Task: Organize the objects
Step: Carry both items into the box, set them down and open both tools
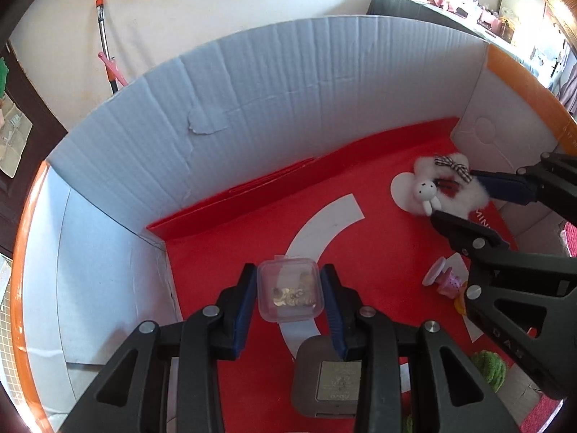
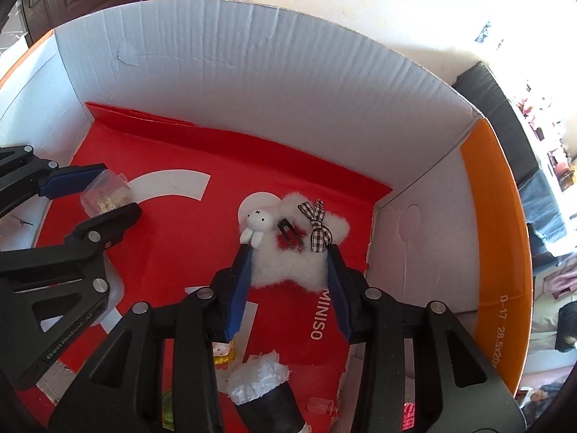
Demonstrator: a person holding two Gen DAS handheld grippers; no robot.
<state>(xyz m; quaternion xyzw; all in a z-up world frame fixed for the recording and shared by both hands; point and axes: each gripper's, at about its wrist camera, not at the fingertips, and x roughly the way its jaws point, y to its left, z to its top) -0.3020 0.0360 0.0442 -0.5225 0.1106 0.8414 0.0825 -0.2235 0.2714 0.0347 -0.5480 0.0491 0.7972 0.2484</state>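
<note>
Clear plastic box, small and square with rounded corners and gold-coloured bits inside, sits clamped between the blue pads of the left claw, low over the red floor of a cardboard carton. In the right wrist view the same box shows at about 9 o'clock, pinched from both sides. The right claw grasps a white fluffy hair clip at its two edges; this clip carries a small white rabbit figure, a black-and-white checked bow and a dark metal prong at its middle. It lies toward 3 o'clock of the carton in the left wrist view, near the right wall.

Around them, a pink toy with a suction cup lies at about 4 o'clock in the left view, partly behind the right claw's frame. A grey square device rests at 6 o'clock under the left claw, and a green melon-like piece shows at 5 o'clock. In the right view a yellow figure and a dark roll with white crumpled paper sit at 6 o'clock.

White corrugated walls ring the carton, with an orange rim at 3 o'clock. Open red floor spreads between the two claws and toward the far wall at 12 o'clock.
</note>
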